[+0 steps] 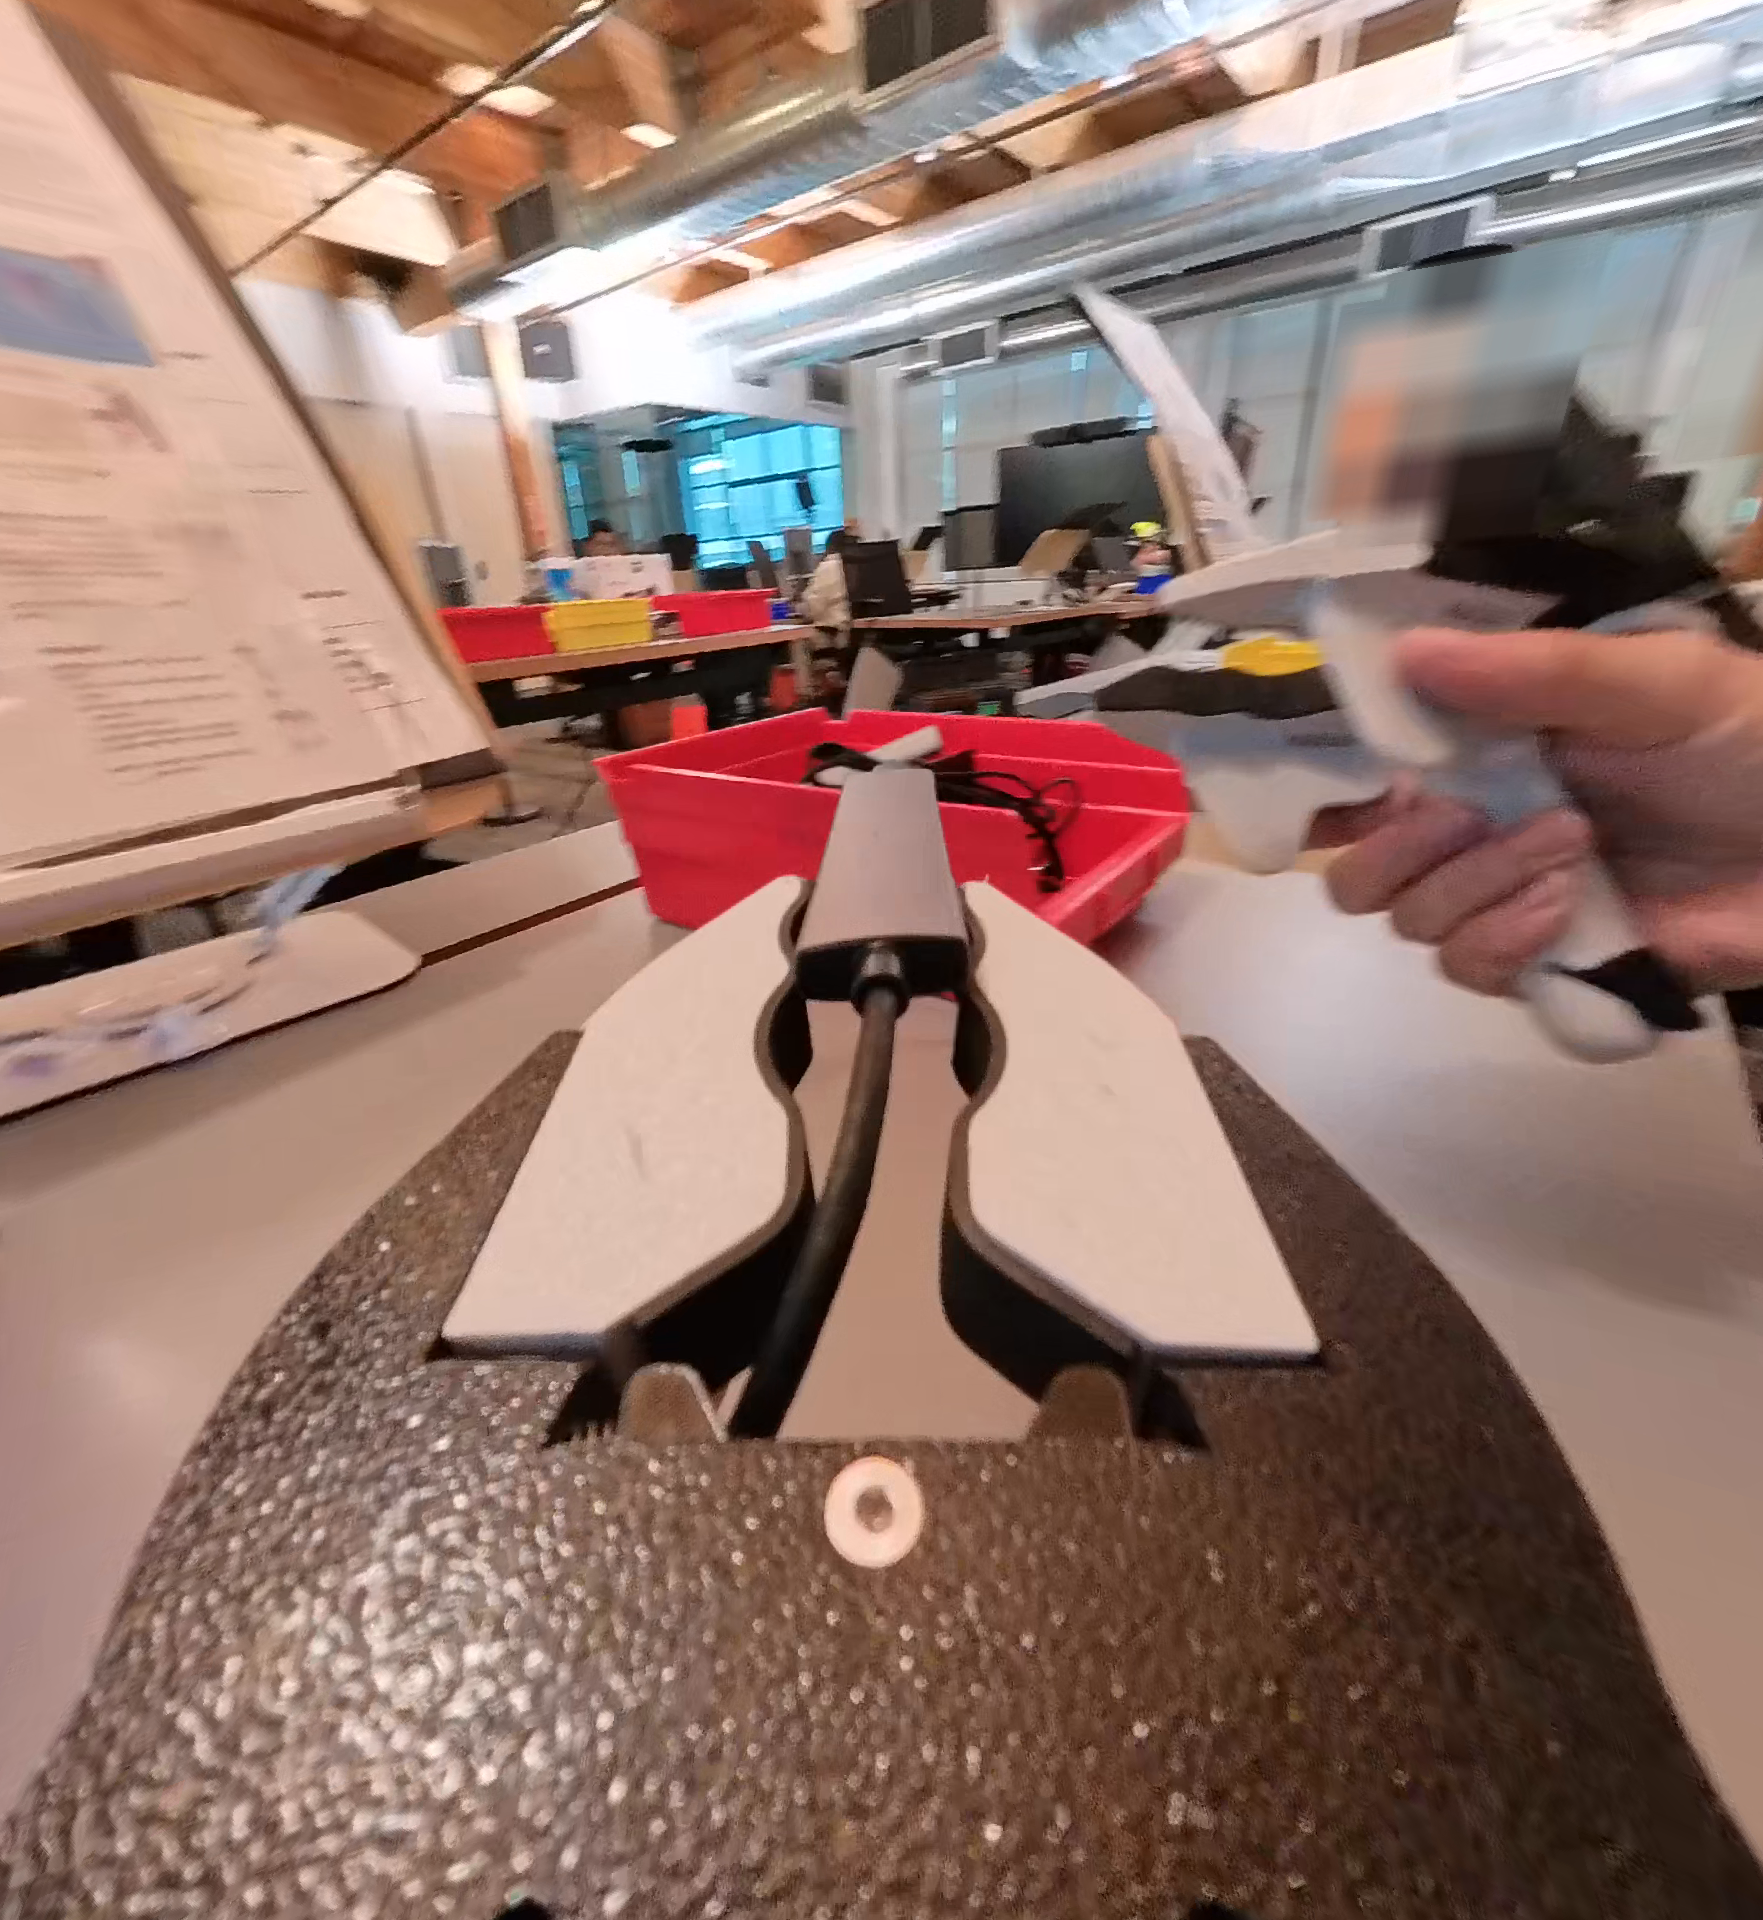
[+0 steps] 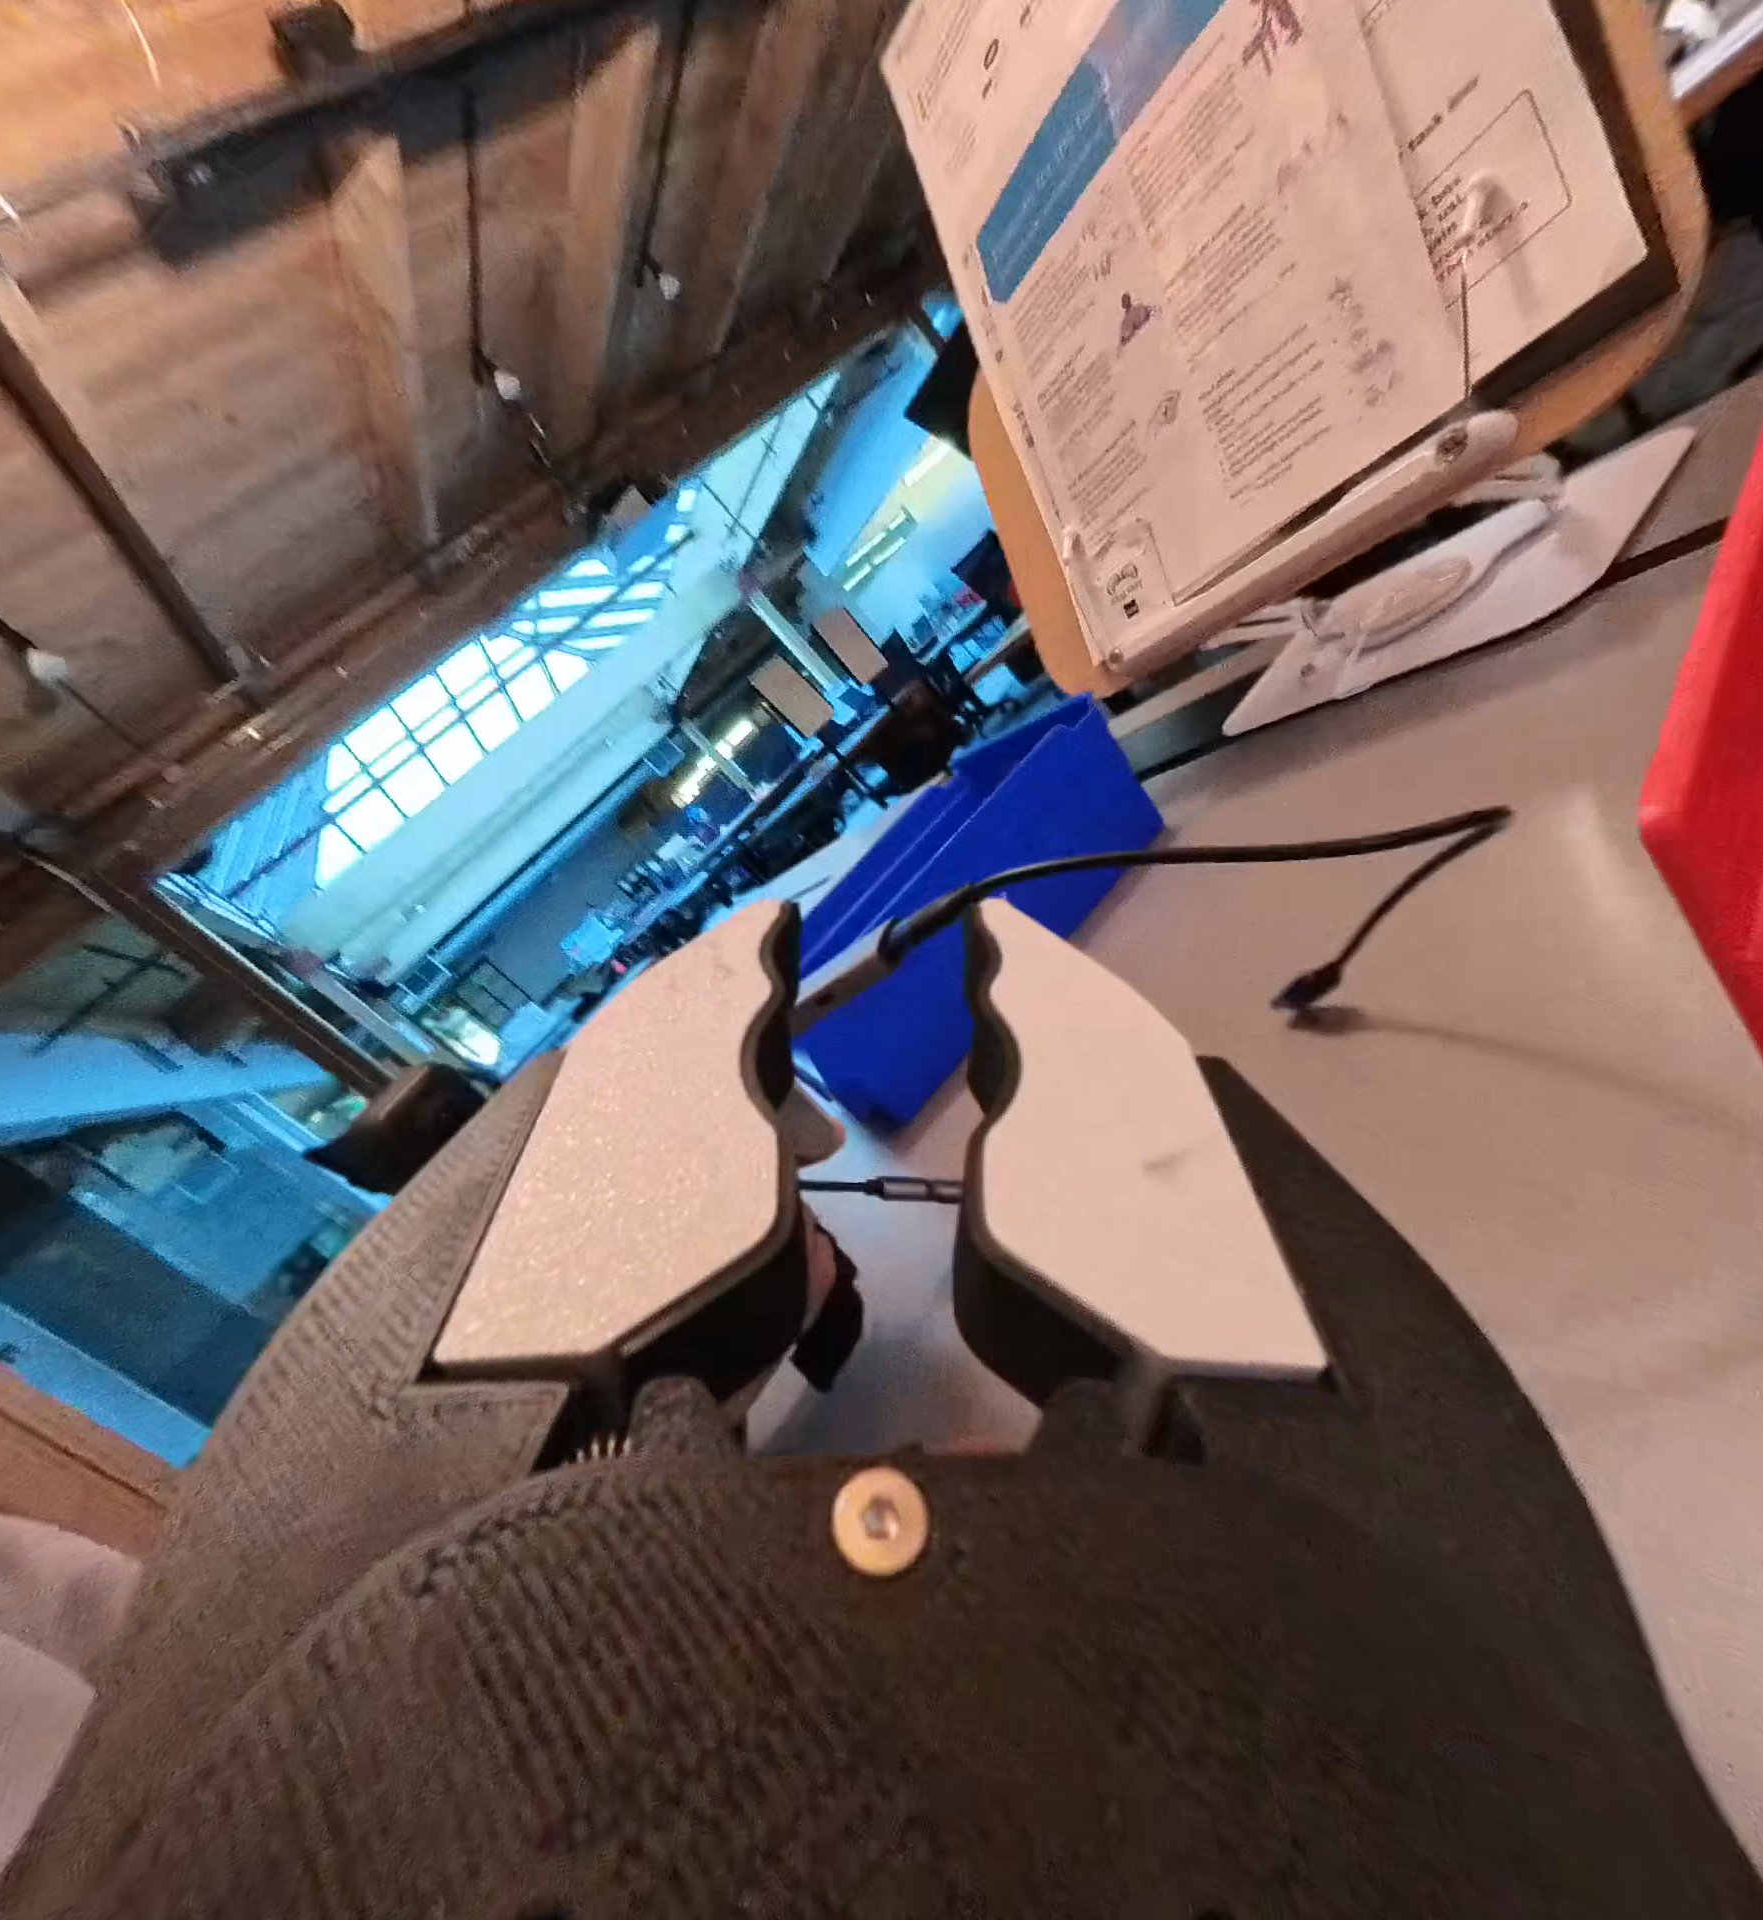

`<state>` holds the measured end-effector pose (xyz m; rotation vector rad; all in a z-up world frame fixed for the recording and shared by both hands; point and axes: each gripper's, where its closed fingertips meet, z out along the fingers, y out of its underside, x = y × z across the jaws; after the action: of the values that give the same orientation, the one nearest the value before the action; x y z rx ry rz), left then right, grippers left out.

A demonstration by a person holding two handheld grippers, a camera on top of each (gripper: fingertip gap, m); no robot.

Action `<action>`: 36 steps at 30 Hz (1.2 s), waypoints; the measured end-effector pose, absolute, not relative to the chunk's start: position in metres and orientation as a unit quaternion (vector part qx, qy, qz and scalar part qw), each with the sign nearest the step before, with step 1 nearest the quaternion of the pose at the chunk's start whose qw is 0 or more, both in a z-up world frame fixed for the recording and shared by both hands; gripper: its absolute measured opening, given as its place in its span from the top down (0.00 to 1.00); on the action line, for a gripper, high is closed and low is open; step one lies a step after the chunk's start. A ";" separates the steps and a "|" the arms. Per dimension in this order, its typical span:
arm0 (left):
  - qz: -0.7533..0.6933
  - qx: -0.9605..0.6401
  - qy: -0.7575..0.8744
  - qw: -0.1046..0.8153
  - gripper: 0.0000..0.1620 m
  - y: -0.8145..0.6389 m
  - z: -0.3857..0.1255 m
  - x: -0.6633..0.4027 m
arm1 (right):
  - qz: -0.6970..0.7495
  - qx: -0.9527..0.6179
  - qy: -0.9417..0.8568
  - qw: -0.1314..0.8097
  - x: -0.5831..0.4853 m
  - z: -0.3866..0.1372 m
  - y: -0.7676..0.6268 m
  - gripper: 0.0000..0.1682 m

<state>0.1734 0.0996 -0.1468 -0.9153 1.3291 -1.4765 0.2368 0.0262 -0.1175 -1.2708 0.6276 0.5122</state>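
My left gripper (image 1: 882,906) is shut on a grey adapter block (image 1: 885,831), held above the grey table (image 1: 1376,1122). The adapter's black cable (image 1: 846,1174) runs back between the fingers. My right gripper (image 2: 882,920) is open and empty, tilted over the table. Past its tips are the same adapter (image 2: 835,989) and its black cable (image 2: 1220,852), which arcs right and drops to a plug (image 2: 1308,1000) on the table. The right gripper (image 1: 1261,675), held in a hand (image 1: 1635,821), also shows at the right of the left wrist view, blurred.
A red bin (image 1: 752,831) with black cables stands ahead of the left gripper; its wall (image 2: 1750,779) is at the right of the right wrist view. A blue bin (image 2: 1012,862) sits behind. A document stand with a printed sheet (image 2: 1251,312) stands at the table's back. There is about 11 centimeters between the tips of the two grippers.
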 end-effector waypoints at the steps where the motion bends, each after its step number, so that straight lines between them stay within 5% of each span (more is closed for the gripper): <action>1: -0.613 -0.352 0.552 0.442 0.86 0.090 -0.146 0.171 | 0.260 -0.569 0.284 0.726 0.236 -0.121 0.025 0.86; 3: -0.632 -0.314 0.577 0.413 0.86 0.075 -0.146 0.166 | 0.285 -0.580 0.210 0.733 0.222 -0.108 0.015 0.93; 9: -0.676 -0.238 0.630 0.300 0.86 0.052 -0.156 0.146 | 0.026 -0.773 -0.053 0.631 0.189 -0.127 -0.006 0.75; 14: -0.716 -0.187 0.633 0.228 0.86 0.042 -0.158 0.126 | 0.070 -0.815 -0.142 0.557 0.164 -0.156 -0.011 0.83; 23: -0.741 -0.160 0.621 0.201 0.86 0.041 -0.155 0.116 | 0.129 -0.764 -0.161 0.611 0.141 -0.159 -0.009 0.95; 33: -0.764 -0.144 0.601 0.184 0.86 0.041 -0.152 0.110 | 0.148 -0.729 -0.145 0.652 0.132 -0.150 -0.008 0.95; 36: -0.756 -0.142 0.612 0.186 0.86 0.038 -0.154 0.110 | 0.158 -0.721 -0.123 0.664 0.132 -0.146 -0.009 0.84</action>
<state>0.1099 0.0384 -0.1543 -0.4003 1.7232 -2.1287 0.1323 -0.0090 -0.1461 -1.6278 -0.2772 0.3567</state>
